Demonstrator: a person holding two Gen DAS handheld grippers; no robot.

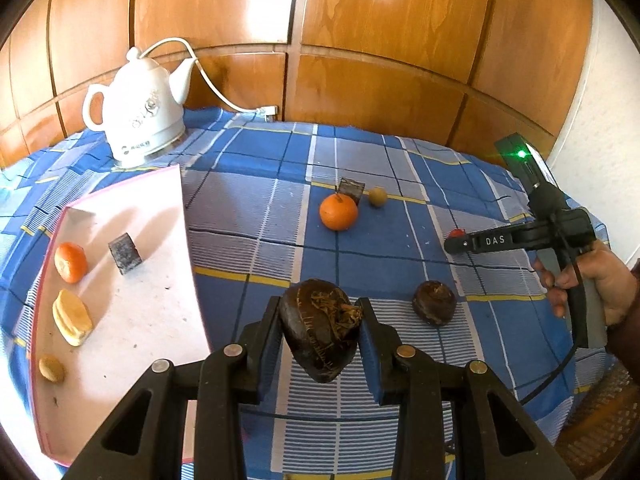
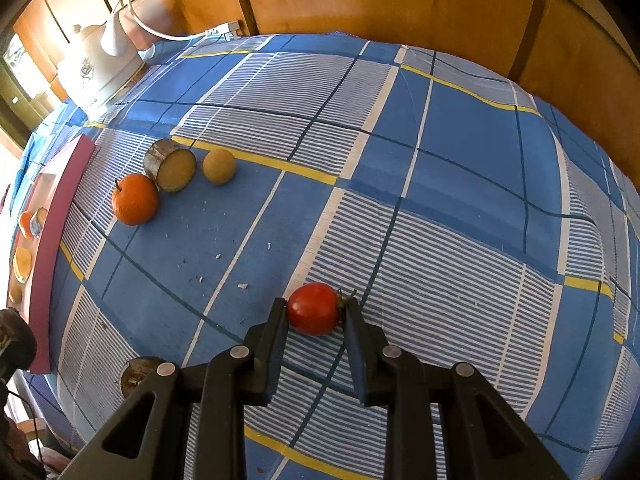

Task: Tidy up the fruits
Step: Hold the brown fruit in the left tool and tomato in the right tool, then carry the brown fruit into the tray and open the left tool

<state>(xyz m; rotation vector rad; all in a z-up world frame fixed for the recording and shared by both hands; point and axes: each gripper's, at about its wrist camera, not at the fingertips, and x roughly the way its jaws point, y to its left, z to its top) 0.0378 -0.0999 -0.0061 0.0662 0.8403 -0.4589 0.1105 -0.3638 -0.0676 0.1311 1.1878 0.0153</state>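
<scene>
My left gripper [image 1: 320, 306] is shut on a dark brown fruit [image 1: 320, 336], held above the blue checked cloth beside the white tray [image 1: 152, 280]. The tray holds an orange [image 1: 71, 262], a dark-skinned slice [image 1: 125, 254], a yellow piece [image 1: 72, 317] and a small tan fruit [image 1: 51, 368]. My right gripper [image 2: 315, 306] is shut on a small red fruit [image 2: 314, 309] low over the cloth; it also shows in the left wrist view [image 1: 456, 242]. Loose on the cloth lie a second dark brown fruit [image 1: 434, 303], an orange [image 2: 135, 199], a cut slice [image 2: 172, 166] and a tan ball [image 2: 219, 166].
A white kettle [image 1: 140, 116] with its cable [image 1: 224, 96] stands at the back left of the table, behind the tray. A wooden panelled wall [image 1: 380, 40] closes off the back. A hand [image 1: 600, 284] holds the right gripper at the table's right edge.
</scene>
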